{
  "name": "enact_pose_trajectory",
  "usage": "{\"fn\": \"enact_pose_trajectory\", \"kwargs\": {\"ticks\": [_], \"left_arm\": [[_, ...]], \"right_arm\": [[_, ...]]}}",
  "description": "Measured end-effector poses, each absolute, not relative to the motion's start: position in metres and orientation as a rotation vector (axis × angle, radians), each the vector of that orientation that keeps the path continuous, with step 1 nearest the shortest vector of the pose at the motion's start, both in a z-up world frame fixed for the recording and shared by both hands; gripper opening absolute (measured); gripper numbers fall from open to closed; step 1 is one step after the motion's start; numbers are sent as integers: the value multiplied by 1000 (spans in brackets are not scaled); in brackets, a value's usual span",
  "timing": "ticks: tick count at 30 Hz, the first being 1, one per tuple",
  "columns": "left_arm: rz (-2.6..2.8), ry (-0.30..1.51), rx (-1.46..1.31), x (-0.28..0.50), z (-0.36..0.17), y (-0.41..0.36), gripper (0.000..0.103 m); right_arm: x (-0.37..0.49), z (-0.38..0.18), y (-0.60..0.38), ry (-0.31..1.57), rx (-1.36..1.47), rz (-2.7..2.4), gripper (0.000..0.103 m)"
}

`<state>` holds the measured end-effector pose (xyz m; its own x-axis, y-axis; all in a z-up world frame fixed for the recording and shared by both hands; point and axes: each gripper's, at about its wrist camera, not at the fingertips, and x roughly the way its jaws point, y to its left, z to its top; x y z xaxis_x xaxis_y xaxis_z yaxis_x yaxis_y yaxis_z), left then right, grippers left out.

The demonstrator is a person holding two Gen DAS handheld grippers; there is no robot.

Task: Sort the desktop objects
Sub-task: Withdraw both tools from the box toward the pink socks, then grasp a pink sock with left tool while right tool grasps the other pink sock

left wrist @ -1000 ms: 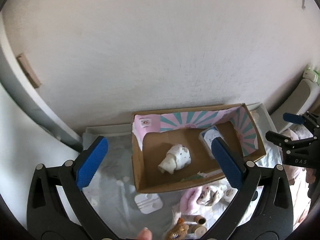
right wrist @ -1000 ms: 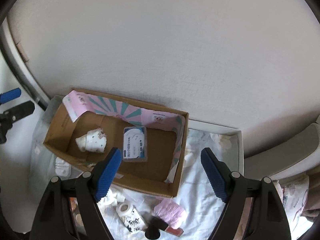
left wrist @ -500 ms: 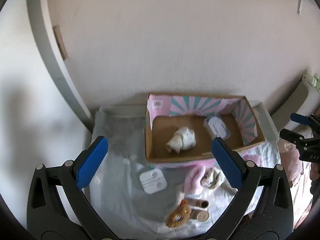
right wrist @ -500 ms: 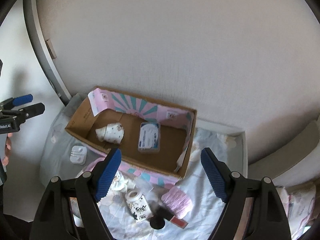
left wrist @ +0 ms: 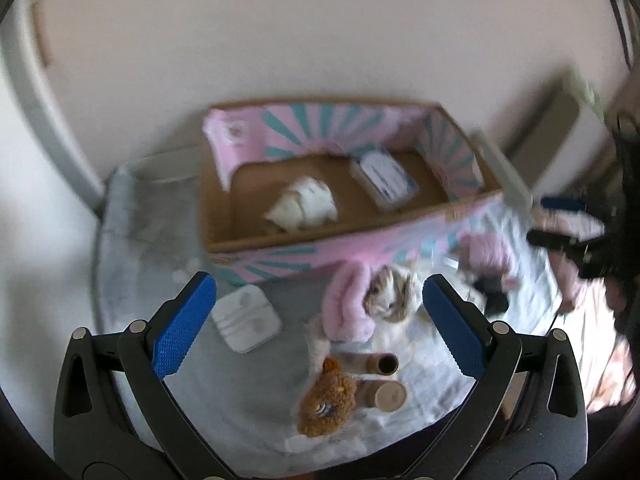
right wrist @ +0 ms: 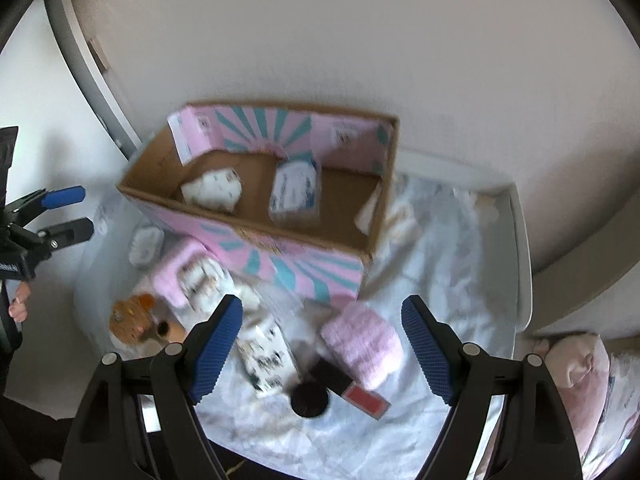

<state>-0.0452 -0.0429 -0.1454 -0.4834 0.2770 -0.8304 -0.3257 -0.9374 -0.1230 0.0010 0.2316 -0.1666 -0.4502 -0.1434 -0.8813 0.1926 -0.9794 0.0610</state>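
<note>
A cardboard box (left wrist: 280, 254) (right wrist: 312, 268) with pink and teal lining stands by the wall. Inside lie a white sock roll (left wrist: 304, 206) (right wrist: 212, 190) and a blue-and-white packet (left wrist: 384, 178) (right wrist: 296, 192). My left gripper (left wrist: 318, 286) hangs open above a pink fluffy bundle (left wrist: 346, 308), a patterned sock bundle (left wrist: 390, 294), a brown plush bear (left wrist: 326, 400) and two tan tubes (left wrist: 380, 364). A white earphone case (left wrist: 246, 318) lies to their left. My right gripper (right wrist: 322, 304) is open over a pink fluffy roll (right wrist: 362, 344), a patterned white roll (right wrist: 266, 354) and a red-and-black lipstick (right wrist: 352, 386).
A white cloth (right wrist: 440, 264) covers the table, whose raised white edge (right wrist: 520, 240) runs along the right. A black round cap (right wrist: 310, 398) lies by the lipstick. The wall rises close behind the box. A hand (right wrist: 18, 308) holds the left gripper (right wrist: 60, 216) at the far left.
Both grippers have sunk toward the table and drawn back from the box, so the loose items in front of it now lie between the fingers. Both stay open.
</note>
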Motion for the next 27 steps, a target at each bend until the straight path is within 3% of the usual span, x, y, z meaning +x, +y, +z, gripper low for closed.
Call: {"fn": "enact_pose_trajectory", "kwargs": {"ticks": [4, 7, 9, 12, 14, 16, 24, 27], "left_arm": [[2341, 236, -1335, -43, -179, -16, 102], [2298, 332, -1321, -43, -198, -3, 90], [2281, 367, -1311, -46, -208, 2, 87], [2255, 332, -1311, -53, -218, 1, 85], [2238, 313, -1321, -58, -223, 0, 75], [2220, 304, -1325, -59, -228, -1, 73], [2162, 350, -1303, -54, -232, 1, 72], [2132, 371, -1313, -53, -238, 4, 63]], "right_arm": [[3, -186, 248, 59, 1572, -2509, 79], [5, -201, 261, 23, 1602, -2505, 79], [4, -211, 267, 1, 1626, -2502, 79], [1, -225, 277, -39, 1675, -2500, 79], [0, -231, 281, -86, 1680, -2491, 79], [-1, -236, 281, -95, 1692, -2487, 79], [-7, -251, 276, -76, 1724, -2438, 79], [-10, -257, 273, -59, 1749, -2424, 79]]}}
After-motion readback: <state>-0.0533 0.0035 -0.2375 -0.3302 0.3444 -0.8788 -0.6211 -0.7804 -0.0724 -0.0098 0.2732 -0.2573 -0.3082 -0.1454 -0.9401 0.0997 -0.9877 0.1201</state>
